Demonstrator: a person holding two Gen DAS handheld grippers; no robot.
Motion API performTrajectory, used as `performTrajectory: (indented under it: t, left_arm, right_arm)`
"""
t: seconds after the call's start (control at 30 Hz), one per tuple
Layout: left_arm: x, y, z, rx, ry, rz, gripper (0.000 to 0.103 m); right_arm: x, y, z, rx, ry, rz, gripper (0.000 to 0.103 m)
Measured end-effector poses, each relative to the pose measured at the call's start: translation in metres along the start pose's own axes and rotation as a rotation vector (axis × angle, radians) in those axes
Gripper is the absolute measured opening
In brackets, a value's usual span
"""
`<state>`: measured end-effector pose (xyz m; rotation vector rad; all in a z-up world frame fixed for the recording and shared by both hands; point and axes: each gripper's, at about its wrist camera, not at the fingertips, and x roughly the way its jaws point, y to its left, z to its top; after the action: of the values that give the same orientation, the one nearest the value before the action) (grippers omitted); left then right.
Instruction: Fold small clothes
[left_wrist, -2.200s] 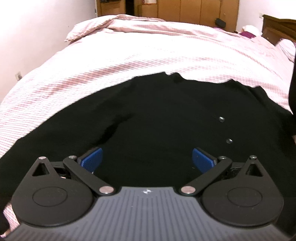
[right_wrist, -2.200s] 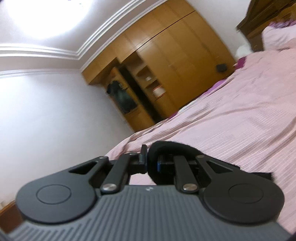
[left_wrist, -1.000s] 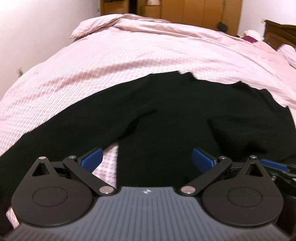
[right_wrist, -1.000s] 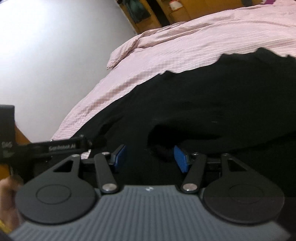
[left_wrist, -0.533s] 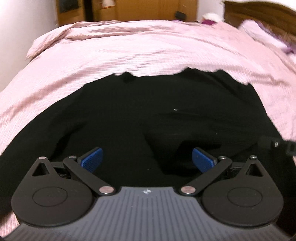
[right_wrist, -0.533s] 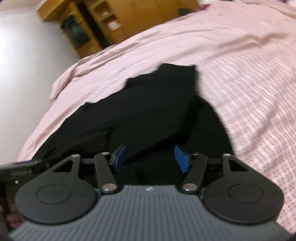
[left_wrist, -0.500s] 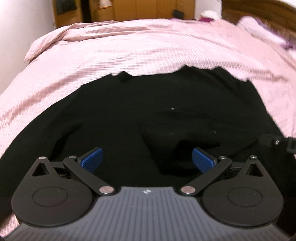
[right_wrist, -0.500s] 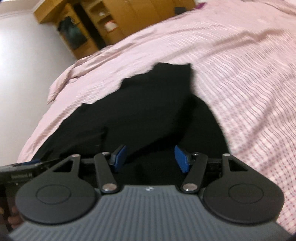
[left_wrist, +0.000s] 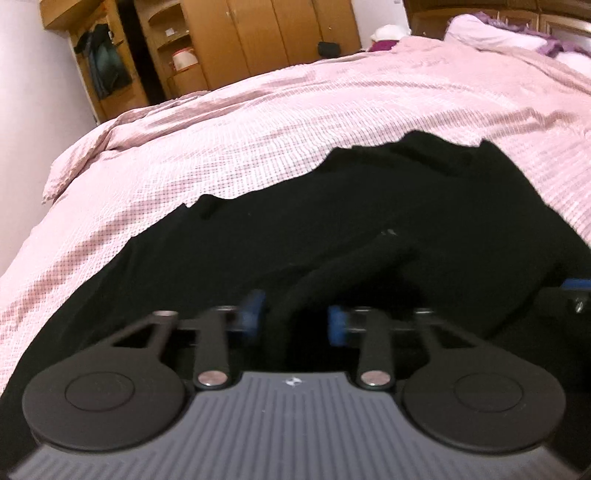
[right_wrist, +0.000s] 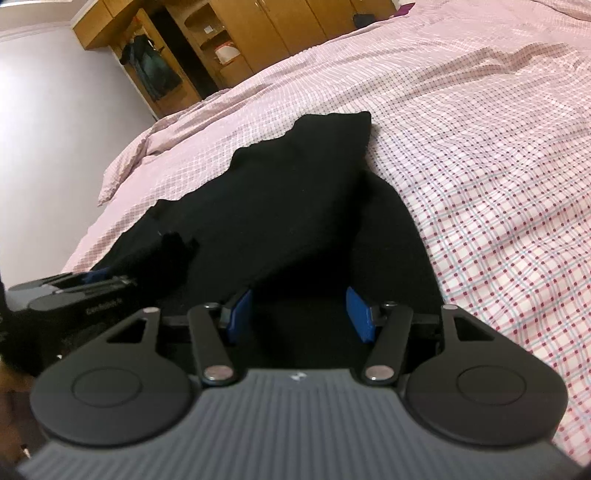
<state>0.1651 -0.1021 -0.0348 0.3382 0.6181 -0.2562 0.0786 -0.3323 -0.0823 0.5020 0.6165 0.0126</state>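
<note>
Left wrist view: black garment (left_wrist: 369, 229) spread flat on the pink checked bedspread (left_wrist: 258, 122), filling the frame from 9 o'clock round to 3 o'clock.
Left gripper (left_wrist: 293, 319): jaws part-way in, a raised ridge of black cloth running up between the blue pads (left_wrist: 252, 310). Picture is blurred there; cannot tell whether the pads are clenched on the fold or only standing beside it.
Probable reason for that posture: judged to be picking up a near edge so it can be carried over the body of the garment.
Right wrist view: right gripper (right_wrist: 298, 314) low over the near hem, jaws released and wide, blue pads (right_wrist: 360, 314) either side of flat cloth, nothing pinched.
Garment shape, right view: a panel already lies doubled over, its corner reaching toward 12 o'clock; bare bedspread from 1 to 4 o'clock.
Other tool: left gripper's body visible at 9 o'clock in the right view, just beside the garment's left portion.
Background: wooden wardrobe (left_wrist: 236, 44) at 11 o'clock, pillows (left_wrist: 480, 27) at 1 o'clock.
Stage estimate: one fold down, next fold being set up.
Risk: dark thin cloth, layers hard to separate; pads may catch two layers or slip.
</note>
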Motion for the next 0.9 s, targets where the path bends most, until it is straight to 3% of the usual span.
performTrajectory:
  t: [0.1, 0.23, 0.33, 0.43, 0.53, 0.7, 0.9]
  left_arm:
    - [-0.011, 0.022, 0.000, -0.106, -0.032, 0.015, 0.019]
    - [-0.024, 0.059, -0.012, -0.232, -0.053, 0.100, 0.019]
    - [-0.022, 0.087, -0.025, -0.317, -0.018, 0.123, 0.021]
    - [-0.019, 0.106, -0.041, -0.401, 0.028, 0.089, 0.023]
    - [-0.023, 0.119, -0.057, -0.468, 0.055, 0.038, 0.030]
    - [-0.041, 0.135, -0.083, -0.552, 0.049, -0.010, 0.052]
    - [-0.062, 0.149, -0.084, -0.566, -0.006, -0.012, 0.058]
  right_arm:
    - [0.001, -0.001, 0.000, -0.002, -0.004, 0.004, 0.057]
    - [0.001, 0.000, 0.000, -0.007, -0.004, 0.001, 0.057]
    - [0.001, 0.002, -0.001, -0.012, -0.008, -0.005, 0.057]
    - [0.001, 0.003, -0.001, -0.021, -0.006, -0.010, 0.057]
    - [0.001, 0.003, 0.000, -0.025, -0.002, -0.015, 0.057]
    - [0.002, 0.004, 0.001, -0.038, 0.003, -0.025, 0.057]
    - [-0.001, 0.008, 0.005, -0.042, 0.026, -0.045, 0.058]
